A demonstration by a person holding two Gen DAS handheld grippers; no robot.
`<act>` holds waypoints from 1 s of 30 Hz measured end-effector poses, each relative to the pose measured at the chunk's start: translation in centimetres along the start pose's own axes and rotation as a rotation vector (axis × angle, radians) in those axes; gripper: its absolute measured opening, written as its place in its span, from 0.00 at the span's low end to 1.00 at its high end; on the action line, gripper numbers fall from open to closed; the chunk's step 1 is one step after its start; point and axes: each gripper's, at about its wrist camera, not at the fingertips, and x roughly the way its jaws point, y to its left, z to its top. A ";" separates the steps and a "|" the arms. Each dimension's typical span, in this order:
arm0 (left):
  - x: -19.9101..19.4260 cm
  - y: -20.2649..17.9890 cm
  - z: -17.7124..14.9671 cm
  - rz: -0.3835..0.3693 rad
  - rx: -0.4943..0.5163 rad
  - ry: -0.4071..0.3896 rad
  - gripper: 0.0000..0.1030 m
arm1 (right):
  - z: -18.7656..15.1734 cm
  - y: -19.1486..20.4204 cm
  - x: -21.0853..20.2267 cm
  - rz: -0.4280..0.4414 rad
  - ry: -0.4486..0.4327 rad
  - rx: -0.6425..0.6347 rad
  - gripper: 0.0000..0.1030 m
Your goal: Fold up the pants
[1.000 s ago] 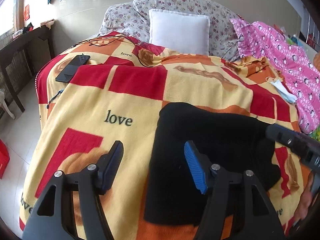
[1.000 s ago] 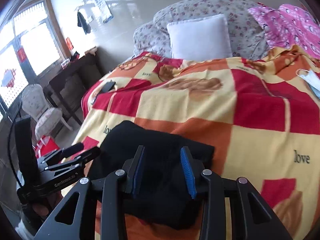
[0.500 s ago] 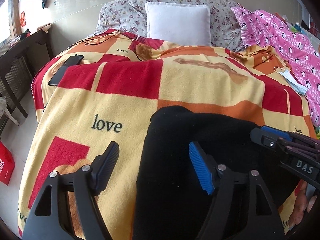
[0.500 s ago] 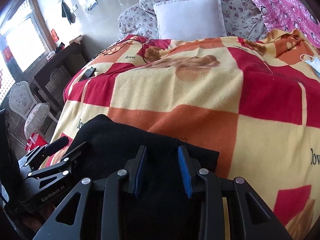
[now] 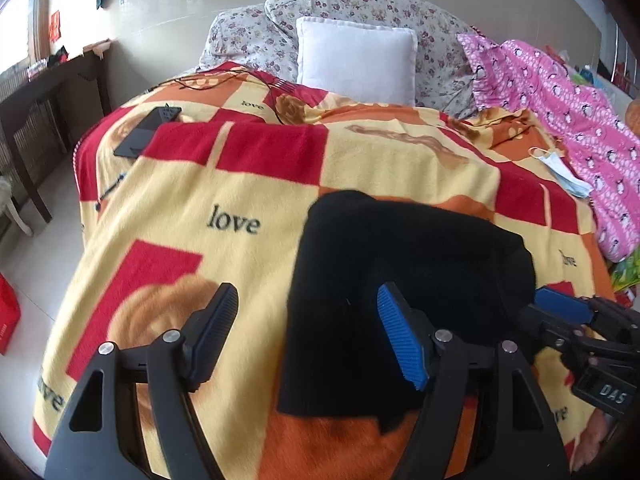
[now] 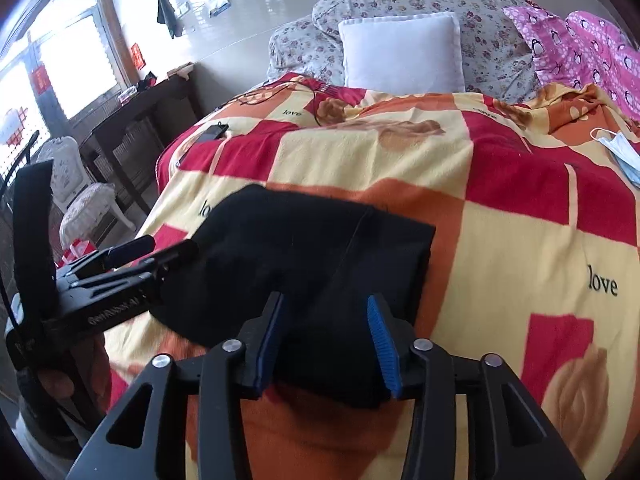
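— Where were the pants when you looked?

— The black pants (image 5: 404, 280) lay folded in a compact block on the near part of the checked blanket (image 5: 240, 184), toward the right of the bed from my left camera. Their near edge sat close to the blanket's near border.

— And your tongs?

— My left gripper (image 5: 308, 332) had its fingers spread wide apart, holding nothing; the blue-padded finger (image 5: 400, 340) hung over the cloth, the other over bare blanket. My right gripper (image 6: 326, 338) also stood apart, narrower, straddling the near edge of the pants (image 6: 320, 256) without clamping.

— Anything else on the bed?

— A white pillow (image 5: 356, 60) at the far end, a pink penguin-print cloth (image 5: 560, 108) far right, a face mask (image 5: 564, 172) beside it, and a phone (image 5: 148, 130) far left.
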 end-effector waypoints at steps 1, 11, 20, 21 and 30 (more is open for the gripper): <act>0.1 -0.2 -0.4 -0.003 0.004 0.008 0.70 | -0.3 0.0 0.0 -0.003 0.002 0.000 0.44; 1.2 -0.5 -2.0 0.008 0.004 0.040 0.75 | -2.2 0.2 0.7 -0.070 0.019 -0.048 0.44; 0.1 -0.1 -1.4 0.004 -0.002 0.037 0.74 | -1.8 -0.2 -1.1 -0.044 0.006 0.000 0.45; 0.0 -0.1 -1.3 0.002 -0.004 0.034 0.74 | -1.8 0.0 -1.3 -0.044 0.003 -0.007 0.47; 1.0 -0.6 -1.5 0.002 0.001 0.062 0.75 | -1.9 0.3 -0.4 -0.050 0.022 -0.028 0.50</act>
